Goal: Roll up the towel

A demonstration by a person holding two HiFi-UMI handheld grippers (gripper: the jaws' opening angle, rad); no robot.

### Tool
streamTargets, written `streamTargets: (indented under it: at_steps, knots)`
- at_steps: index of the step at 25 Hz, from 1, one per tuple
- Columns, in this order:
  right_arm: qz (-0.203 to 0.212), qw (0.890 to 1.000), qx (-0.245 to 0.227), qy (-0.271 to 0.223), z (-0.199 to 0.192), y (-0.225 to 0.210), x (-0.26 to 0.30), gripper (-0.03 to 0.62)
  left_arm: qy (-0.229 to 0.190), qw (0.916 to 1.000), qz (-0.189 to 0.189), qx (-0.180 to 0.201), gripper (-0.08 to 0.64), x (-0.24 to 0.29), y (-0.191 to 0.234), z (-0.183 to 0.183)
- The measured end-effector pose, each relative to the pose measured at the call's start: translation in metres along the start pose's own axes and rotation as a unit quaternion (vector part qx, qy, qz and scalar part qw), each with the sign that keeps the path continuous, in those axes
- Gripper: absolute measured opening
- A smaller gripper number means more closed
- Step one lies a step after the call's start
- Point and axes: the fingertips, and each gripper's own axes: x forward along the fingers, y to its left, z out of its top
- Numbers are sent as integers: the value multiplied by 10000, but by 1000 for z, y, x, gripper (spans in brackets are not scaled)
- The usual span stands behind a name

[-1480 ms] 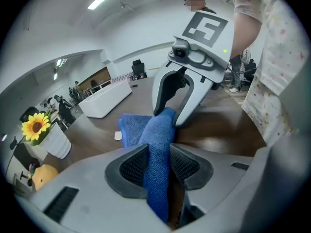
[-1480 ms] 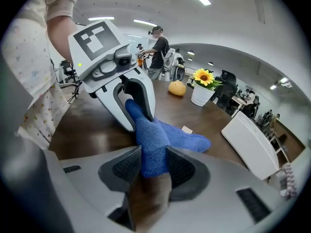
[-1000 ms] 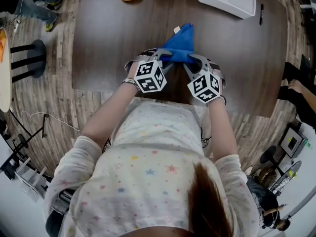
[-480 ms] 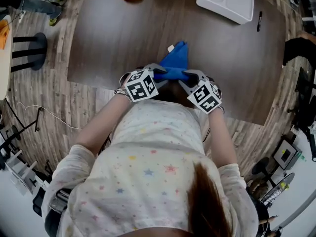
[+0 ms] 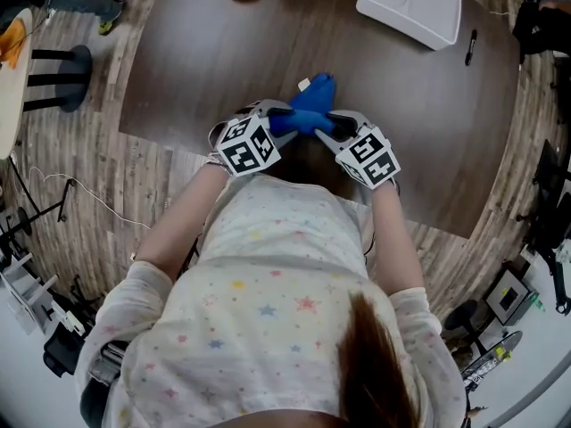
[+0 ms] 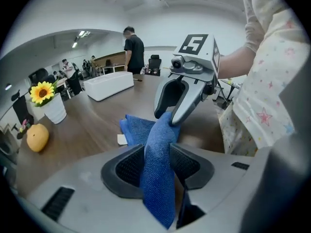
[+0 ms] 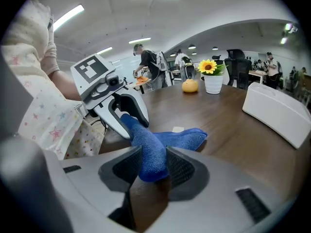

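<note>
Rolling is judged to be under way: the blue towel [image 5: 310, 112] is gathered into a thick band that is stretched between the two grippers above the near edge of the table [image 5: 205, 52], while a loose folded tail with a small white label [image 5: 304, 84] lies on the wood just beyond. One end of the band is pinched by the left gripper [image 6: 158, 165], whose jaws have just been opening; the cloth fills the gap between its pads [image 6: 127, 168] and is touched on both sides, so the hold is read as loosened, not released. The other end is clamped firmly by the right gripper [image 7: 154, 166], with a short stub of cloth pushed through towards the camera. Both grippers are tipped steeply downward and angled inward so that their tips nearly meet, the marker cubes turned up and the forearms [image 5: 183, 221] drawn in close to the body. A fresh bite by the left gripper is probably called for next, so that the tail can be wound in without the finished turns slackening.
</note>
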Motion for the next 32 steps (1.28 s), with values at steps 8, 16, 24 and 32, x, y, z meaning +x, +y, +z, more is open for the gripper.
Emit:
streamTargets:
  at_steps: [8, 16, 24, 32]
  knots:
    - [-40, 9998, 138, -97, 3, -8, 0, 149, -143, 9987, 324, 355, 146, -16, -5, 11]
    - [-400, 9989, 133, -182, 12, -20, 1, 147, -212, 9982, 386, 404, 146, -19, -9, 10]
    - [-872, 9957, 242, -201, 19, -38, -1, 146, -251, 9978, 269, 550, 146, -19, -5, 13]
    - [-1117, 9931, 304, -206, 24, -53, -1, 146, -293, 9978, 197, 563, 146, -18, 6, 15]
